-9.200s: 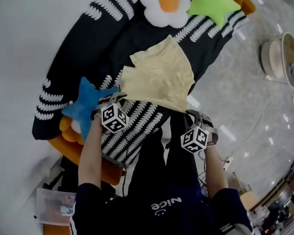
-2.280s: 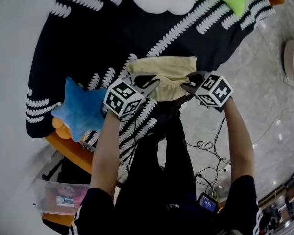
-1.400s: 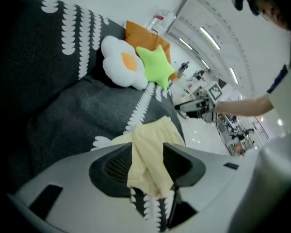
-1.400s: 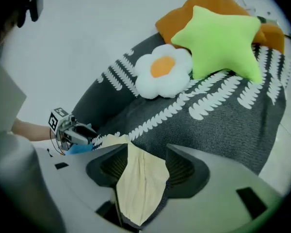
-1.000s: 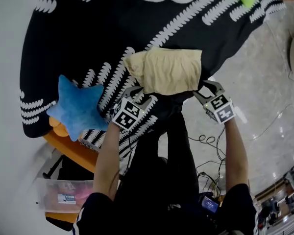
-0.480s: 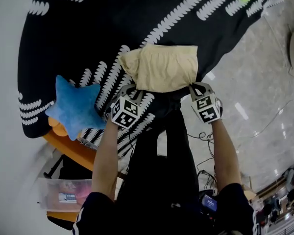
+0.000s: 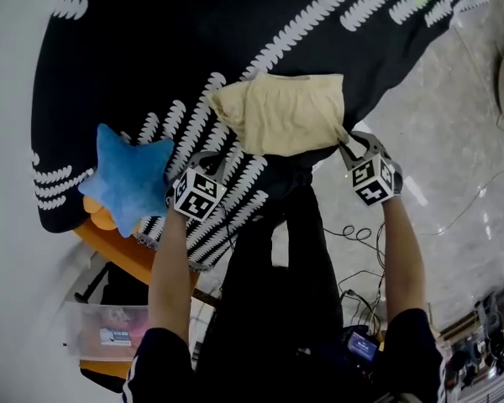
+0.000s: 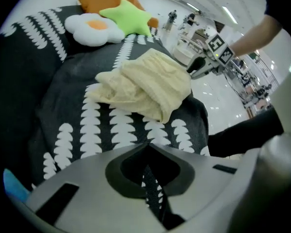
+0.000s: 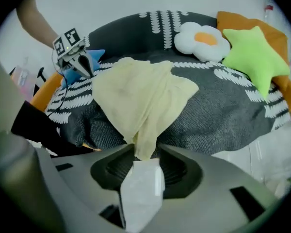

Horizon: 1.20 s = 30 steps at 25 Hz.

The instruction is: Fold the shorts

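Note:
The pale yellow shorts point(image 7: 281, 112) lie bunched in a rough fold on the black-and-white blanket point(image 7: 151, 57). My right gripper point(image 7: 347, 144) is at their lower right corner. In the right gripper view the corner and its white label run between the right gripper's point(image 9: 141, 152) jaws. Those jaws have just been opening a little, but the cloth point(image 9: 140, 96) still pulls taut from them. My left gripper point(image 7: 207, 159) is off the shorts' lower left, over the blanket. Its jaws point(image 8: 146, 150) have just closed and are shut on nothing, with the shorts point(image 8: 145, 84) ahead.
A blue star cushion point(image 7: 126, 179) lies left of my left gripper. A white fried-egg cushion point(image 9: 203, 40) and a green star cushion point(image 9: 254, 57) sit at the far side. The blanket's near edge meets the person's dark legs point(image 7: 286, 284). Cables point(image 7: 361, 233) trail on the shiny floor, and a clear box point(image 7: 101, 334) sits at the lower left.
My left gripper has drawn away from the shorts to the left, empty. My right gripper has shifted right with the shorts' corner, stretching it out.

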Motion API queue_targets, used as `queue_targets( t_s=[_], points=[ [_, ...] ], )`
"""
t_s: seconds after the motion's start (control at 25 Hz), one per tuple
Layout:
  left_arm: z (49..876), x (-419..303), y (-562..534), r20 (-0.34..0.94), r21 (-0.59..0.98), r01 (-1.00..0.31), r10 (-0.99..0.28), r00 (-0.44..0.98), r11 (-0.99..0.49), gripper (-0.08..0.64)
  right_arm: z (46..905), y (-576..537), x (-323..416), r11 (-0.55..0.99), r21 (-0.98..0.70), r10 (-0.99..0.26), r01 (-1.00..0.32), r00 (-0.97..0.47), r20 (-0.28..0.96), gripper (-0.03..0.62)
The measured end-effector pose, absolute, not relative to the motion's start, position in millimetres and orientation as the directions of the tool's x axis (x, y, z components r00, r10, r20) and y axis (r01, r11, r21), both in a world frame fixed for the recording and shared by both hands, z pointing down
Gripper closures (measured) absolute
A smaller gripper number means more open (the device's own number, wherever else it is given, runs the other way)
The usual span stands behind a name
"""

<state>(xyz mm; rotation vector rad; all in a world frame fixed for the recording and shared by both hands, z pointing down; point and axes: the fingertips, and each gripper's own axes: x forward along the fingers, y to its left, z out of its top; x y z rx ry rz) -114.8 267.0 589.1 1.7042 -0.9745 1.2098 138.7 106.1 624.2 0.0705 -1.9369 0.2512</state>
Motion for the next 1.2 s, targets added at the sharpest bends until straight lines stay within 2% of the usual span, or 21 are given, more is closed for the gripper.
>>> queue_targets(
  t_s=[0.04, 0.08, 0.16, 0.2, 0.28, 0.4, 0.56, 0.88, 1.2],
  points=[
    [589.1, -117.1, 266.3, 0.959, 0.181, -0.931, -0.154, 0.239, -0.318, 0.555, 627.6, 102.7, 146.8, 0.964, -0.149, 0.062, -0.221, -0.358, 0.932, 0.367],
    [587.8, -118.4, 264.3, 0.955, 0.186, -0.947, -0.179, 0.237, -0.262, 0.552, 630.0, 100.3, 156.2, 0.946, -0.163, 0.058, -0.282, -0.345, 0.937, 0.292],
    [582.6, -118.1, 260.5, 0.945, 0.208, -0.963, -0.218, 0.243, -0.168, 0.496, 625.5, 97.8, 169.6, 0.895, -0.194, 0.043, -0.403, -0.354, 0.934, 0.270],
    [578.8, -116.2, 257.9, 0.939, 0.223, -0.965, -0.236, 0.251, -0.139, 0.453, 618.0, 96.3, 172.3, 0.869, -0.200, 0.020, -0.452, -0.372, 0.928, 0.255],
    [567.3, -113.5, 249.3, 0.921, 0.239, -0.965, -0.288, 0.262, -0.111, 0.411, 595.9, 91.8, 169.2, 0.827, -0.195, -0.050, -0.528, -0.414, 0.909, 0.233],
    [537.7, -114.2, 234.4, 0.878, 0.246, -0.966, -0.403, 0.259, -0.083, 0.394, 554.5, 90.4, 150.0, 0.774, -0.179, -0.170, -0.607, -0.472, 0.865, 0.213],
    [485.7, -106.3, 215.6, 0.809, 0.288, -0.957, -0.525, 0.265, -0.039, 0.365, 493.5, 95.1, 123.9, 0.781, -0.148, -0.248, -0.607, -0.518, 0.818, 0.207],
    [390.9, -88.0, 197.6, 0.696, 0.303, -0.949, -0.661, 0.279, -0.081, 0.340, 384.4, 105.9, 103.6, 0.777, -0.084, -0.373, -0.624, -0.564, 0.737, 0.207],
    [310.6, -76.2, 220.2, 0.627, 0.241, -0.950, -0.716, 0.307, -0.196, 0.336, 307.4, 145.5, 115.1, 0.734, -0.043, -0.458, -0.678, -0.541, 0.705, 0.206]
  ],
)
